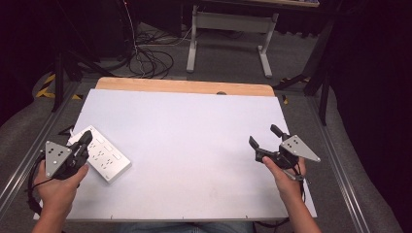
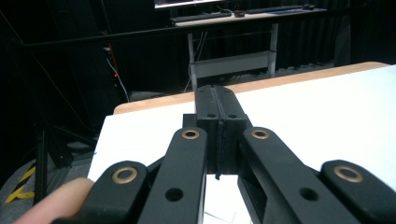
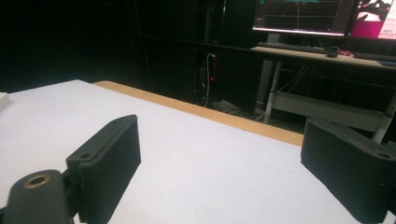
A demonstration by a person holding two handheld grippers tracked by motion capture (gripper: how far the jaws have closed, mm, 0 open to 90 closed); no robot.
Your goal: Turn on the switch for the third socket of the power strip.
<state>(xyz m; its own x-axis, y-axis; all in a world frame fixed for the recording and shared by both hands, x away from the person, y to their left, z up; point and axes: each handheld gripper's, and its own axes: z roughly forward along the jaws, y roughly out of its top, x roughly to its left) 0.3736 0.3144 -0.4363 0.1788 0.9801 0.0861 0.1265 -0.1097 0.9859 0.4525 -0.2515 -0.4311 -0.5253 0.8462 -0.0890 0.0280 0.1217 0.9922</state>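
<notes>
A white power strip with several sockets lies slanted at the table's left edge. My left gripper hovers over its near-left end, held in the person's left hand. In the left gripper view its jaws are pressed together with nothing between them. My right gripper is at the right side of the white table top, held in the right hand, jaws spread wide. In the right gripper view the two ribbed pads stand far apart over bare white surface.
A wooden strip runs along the table's far edge. Metal rails flank both sides. Beyond stand a grey desk frame and floor cables. A monitor and keyboard sit on the desk.
</notes>
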